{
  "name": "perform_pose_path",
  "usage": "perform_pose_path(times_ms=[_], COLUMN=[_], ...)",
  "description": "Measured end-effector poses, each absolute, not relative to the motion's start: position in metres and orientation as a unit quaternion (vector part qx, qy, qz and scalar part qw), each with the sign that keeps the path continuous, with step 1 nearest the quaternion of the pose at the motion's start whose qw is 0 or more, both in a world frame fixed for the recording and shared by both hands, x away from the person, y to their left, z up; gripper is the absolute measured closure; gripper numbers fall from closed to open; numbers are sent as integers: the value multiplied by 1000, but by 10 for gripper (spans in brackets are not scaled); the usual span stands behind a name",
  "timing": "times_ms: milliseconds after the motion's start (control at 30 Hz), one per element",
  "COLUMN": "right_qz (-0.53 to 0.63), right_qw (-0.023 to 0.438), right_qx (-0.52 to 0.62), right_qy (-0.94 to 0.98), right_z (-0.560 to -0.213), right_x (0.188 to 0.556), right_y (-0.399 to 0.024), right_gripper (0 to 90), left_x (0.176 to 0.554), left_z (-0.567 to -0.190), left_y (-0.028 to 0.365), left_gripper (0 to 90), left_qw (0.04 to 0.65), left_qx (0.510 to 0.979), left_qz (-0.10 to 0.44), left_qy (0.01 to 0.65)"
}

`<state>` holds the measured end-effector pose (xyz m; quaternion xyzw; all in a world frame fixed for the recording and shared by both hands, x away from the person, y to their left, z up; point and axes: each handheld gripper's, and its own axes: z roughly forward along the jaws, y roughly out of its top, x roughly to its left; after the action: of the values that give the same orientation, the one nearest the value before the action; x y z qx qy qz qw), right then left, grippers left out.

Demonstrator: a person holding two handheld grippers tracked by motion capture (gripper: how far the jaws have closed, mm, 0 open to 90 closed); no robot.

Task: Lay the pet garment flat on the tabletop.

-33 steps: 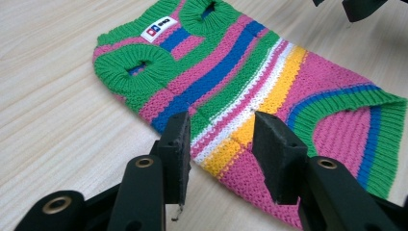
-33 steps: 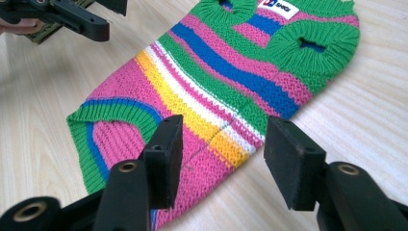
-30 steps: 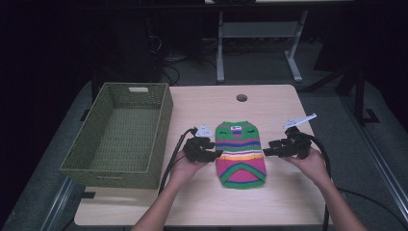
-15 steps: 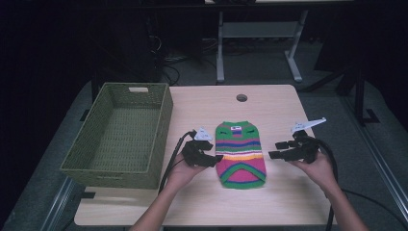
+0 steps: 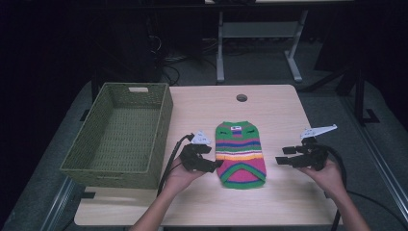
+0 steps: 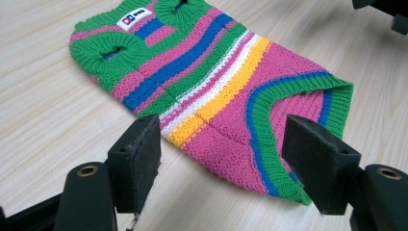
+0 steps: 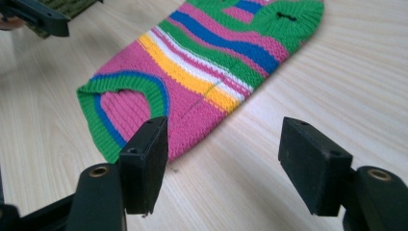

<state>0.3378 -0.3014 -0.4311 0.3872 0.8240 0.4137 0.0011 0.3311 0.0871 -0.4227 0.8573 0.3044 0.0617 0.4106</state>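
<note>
High view: pale wood table, dark room; both grippers' jaws just opening, empty, flanking striped sweater.

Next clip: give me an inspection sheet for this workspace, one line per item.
Surface: light wood table, round hole near far edge.
Job's things: striped sweater lying flat; green basket left, nothing seen inside.
Clutter: nothing seen.
Grippers: left gripper at sweater's left edge, right gripper apart from it; both just opening, nothing between jaws.
Cables: black cable beside basket; another along right forearm.
Surroundings: dark, white stand, floor wires.
</note>
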Motion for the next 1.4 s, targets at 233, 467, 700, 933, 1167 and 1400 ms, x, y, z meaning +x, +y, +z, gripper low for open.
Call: perform_pose_path(times_ms=[233,467,700,933,1167,1400], right_qz=[413,409,409,414,419,411], right_qw=[8,11,14,20,23,36], right_qx=[390,395,397,403,410,411], right_qy=[823,822,821,816,810,813], right_z=[-434,-439,-442,-448,-452,-455], right_x=[330,325,318,305,293,279], right_y=[-308,-314,-318,-329,-339,-344], right_gripper=[340,330,328,307,298,287], left_x=[324,318,312,300,291,280], left_z=[-422,-425,-427,-426,-427,-426], left_y=[92,99,102,109,116,121], left_gripper=[283,271,266,264,247,228], left_qw=[415,413,412,426,428,432], left_qx=[856,855,855,848,847,846], left_qz=[57,57,55,64,63,65], left_qy=[304,309,310,309,308,306])
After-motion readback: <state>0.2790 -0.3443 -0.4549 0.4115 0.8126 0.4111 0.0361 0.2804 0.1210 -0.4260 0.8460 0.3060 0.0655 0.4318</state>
